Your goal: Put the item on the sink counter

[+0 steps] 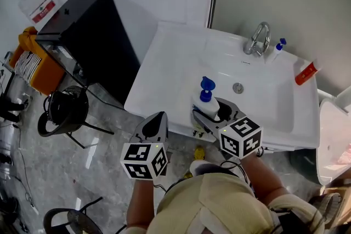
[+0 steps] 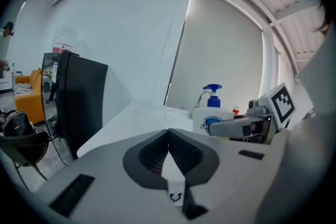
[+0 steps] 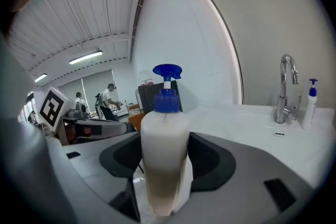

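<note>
Right claw [image 1: 218, 113] is gripping the soap bottle [image 1: 206, 101] at the tabletop [image 1: 164, 63] edge; next probably lowering, releasing. Left claw [image 1: 156, 120] is sitting closed, empty.

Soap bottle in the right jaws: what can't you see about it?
Under the bottle: the jaws block it in the right gripper view; the right gripper covers it in the head view.
Its label: half hidden by that gripper in the left gripper view, print too small.
Whether it touches the sink: cannot tell.

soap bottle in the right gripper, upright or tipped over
Upright. The soap bottle stands vertical, blue pump on top, clamped in the right gripper.
</note>
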`<control>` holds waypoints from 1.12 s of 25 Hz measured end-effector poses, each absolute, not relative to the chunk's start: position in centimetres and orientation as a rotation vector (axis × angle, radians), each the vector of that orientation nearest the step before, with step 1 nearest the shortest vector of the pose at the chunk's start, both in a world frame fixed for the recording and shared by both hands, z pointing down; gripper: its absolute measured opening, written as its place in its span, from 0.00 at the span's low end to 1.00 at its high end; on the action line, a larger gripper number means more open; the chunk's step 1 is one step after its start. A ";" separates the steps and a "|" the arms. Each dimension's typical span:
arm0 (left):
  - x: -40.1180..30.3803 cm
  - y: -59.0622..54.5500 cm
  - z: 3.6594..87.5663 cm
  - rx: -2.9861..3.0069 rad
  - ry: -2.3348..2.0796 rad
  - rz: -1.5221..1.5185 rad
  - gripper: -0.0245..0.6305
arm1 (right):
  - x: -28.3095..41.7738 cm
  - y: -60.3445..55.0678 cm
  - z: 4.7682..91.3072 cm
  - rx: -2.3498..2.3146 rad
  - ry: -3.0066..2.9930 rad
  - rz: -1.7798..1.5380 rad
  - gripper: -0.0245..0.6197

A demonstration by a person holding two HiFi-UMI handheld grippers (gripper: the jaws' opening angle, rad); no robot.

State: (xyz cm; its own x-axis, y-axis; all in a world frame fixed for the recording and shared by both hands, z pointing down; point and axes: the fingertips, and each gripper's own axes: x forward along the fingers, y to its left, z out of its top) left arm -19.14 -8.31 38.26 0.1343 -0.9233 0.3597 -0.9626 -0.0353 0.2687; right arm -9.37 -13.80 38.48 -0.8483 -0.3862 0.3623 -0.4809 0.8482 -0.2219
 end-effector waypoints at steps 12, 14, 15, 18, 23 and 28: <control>-18.4 -15.3 38.9 1.959 -1.798 0.168 0.09 | -9.1 -20.3 38.4 0.620 -2.742 0.476 0.46; -18.3 -16.4 39.2 1.953 -1.794 0.165 0.09 | -9.0 -21.2 38.6 0.615 -2.746 0.479 0.46; -18.2 -17.0 39.3 1.952 -1.791 0.162 0.09 | -8.8 -21.7 38.7 0.615 -2.748 0.479 0.46; -17.6 -18.6 39.4 1.952 -1.778 0.165 0.09 | -8.1 -23.1 38.9 0.619 -2.750 0.486 0.46; -17.1 -20.5 39.9 1.951 -1.783 0.230 0.09 | -7.2 -25.2 39.1 0.637 -2.754 0.476 0.46; -16.7 -21.2 40.7 1.937 -1.769 0.263 0.09 | -6.8 -25.9 39.3 0.653 -2.755 0.485 0.46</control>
